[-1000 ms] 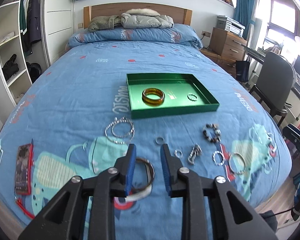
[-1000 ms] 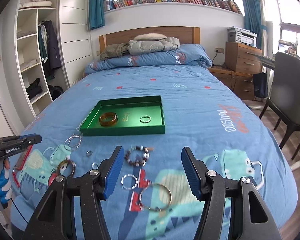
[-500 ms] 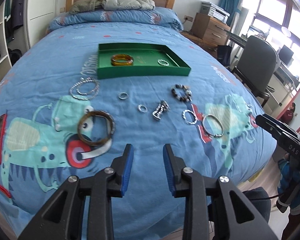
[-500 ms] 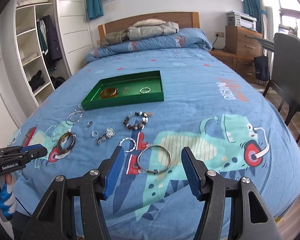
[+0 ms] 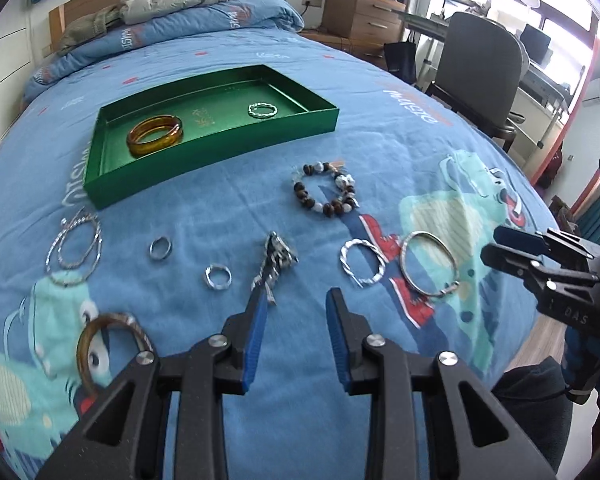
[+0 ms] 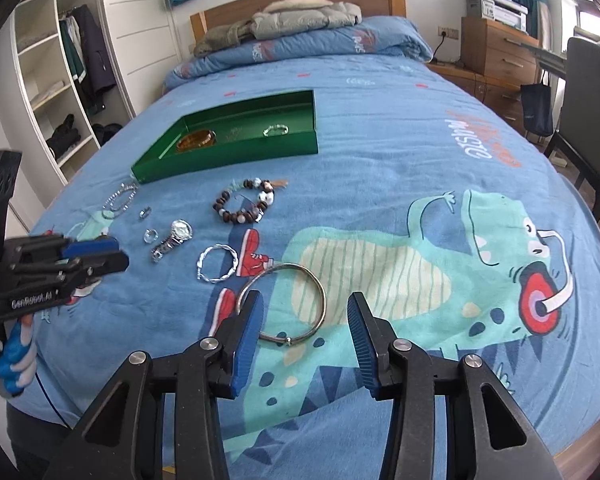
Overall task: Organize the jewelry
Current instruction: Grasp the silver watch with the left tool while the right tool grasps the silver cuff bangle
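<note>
L hand-held gripper [image 5: 296, 308] sits lower centre of the left wrist view, jaws apart w/ nothing between them, having just been opening a bit; only blue bed cover [image 5: 380, 128] shows in the gap. Its left finger tip is just below the watch [image 5: 275, 260], whether touching can't tell. R hand-held gripper [image 6: 305, 312] is lower centre of the right wrist view, jaws released but just been closing in, straddling the near part of the big silver bangle [image 6: 296, 304], which lies flat on the bed; pads not pressing it. Green tray [image 5: 204, 160] upper left of centre in the left view holds an amber bangle [image 5: 155, 140] and a small twisted ring [image 5: 262, 110]. On the cover below the tray: bead bracelet [image 5: 326, 196] centre, twisted silver bracelet [image 5: 362, 262] just left of the big bangle, two small rings [image 5: 161, 247] [image 5: 217, 276] left of the watch, chain [image 5: 74, 250] far left, brown bangle [image 5: 104, 344] lower left, partly hidden by the gripper arm. Chair [image 5: 480, 68] upper right.
</note>
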Tool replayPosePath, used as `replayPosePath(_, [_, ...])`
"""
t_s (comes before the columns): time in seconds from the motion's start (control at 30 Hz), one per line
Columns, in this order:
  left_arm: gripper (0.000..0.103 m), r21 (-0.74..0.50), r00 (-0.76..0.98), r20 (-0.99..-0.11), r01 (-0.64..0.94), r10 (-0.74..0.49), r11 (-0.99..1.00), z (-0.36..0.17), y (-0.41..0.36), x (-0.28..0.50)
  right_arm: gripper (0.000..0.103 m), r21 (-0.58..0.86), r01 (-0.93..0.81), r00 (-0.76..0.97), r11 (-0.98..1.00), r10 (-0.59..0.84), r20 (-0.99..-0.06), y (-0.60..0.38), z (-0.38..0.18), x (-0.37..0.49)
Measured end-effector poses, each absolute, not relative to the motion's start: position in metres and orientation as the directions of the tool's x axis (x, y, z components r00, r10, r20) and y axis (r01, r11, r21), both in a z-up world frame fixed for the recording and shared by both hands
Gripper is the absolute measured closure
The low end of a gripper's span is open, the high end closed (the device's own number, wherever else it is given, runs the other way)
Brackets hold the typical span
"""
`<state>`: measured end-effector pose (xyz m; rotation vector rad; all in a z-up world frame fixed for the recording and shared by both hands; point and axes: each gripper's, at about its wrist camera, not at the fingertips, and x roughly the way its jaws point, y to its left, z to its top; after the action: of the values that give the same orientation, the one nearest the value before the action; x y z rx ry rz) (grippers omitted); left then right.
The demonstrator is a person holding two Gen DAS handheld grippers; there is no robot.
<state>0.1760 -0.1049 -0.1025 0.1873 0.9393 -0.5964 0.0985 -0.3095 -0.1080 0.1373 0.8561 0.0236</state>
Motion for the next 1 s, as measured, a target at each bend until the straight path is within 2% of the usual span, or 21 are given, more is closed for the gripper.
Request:
replayPosePath(0.7, [0.074,-0.083,0.401,-0.840,0.572,-0.366,0.816,-0.143,-0.138,0.227,0.060,0.059,-0.033,0.553,0.998,0.067,-0.831,-0.303,-0.160,0.149])
replayPosePath(0.77, [0.075,-0.088,0.400,-0.839,0.568,-0.368,0.819,-0.145,-0.140,0.228,0.063,0.055,-0.039,0.551,0.998,0.067,-0.832,-0.303,-0.163,0.154])
replayPosePath(0.87, [0.075,-0.092,0.406,-0.836,0.560,-0.370,0.823,-0.145,-0.141,0.227,0.073,0.040,-0.051,0.551,0.998,0.061,-0.832,-0.303,-0.166,0.160])
replayPosePath(0.93, [0.079,-0.105,0.406,-0.833,0.550,-0.375,0.828,-0.145,-0.140,0.227,0.088,0.030,-0.042,0.555,0.999,0.048,-0.830,-0.306,-0.166,0.162])
replayPosePath(1.0, [0.083,-0.116,0.405,-0.833,0.538,-0.377,0.835,-0.144,-0.138,0.228,0.095,0.020,-0.038,0.560,0.999,0.038,-0.828,-0.309,-0.165,0.163])
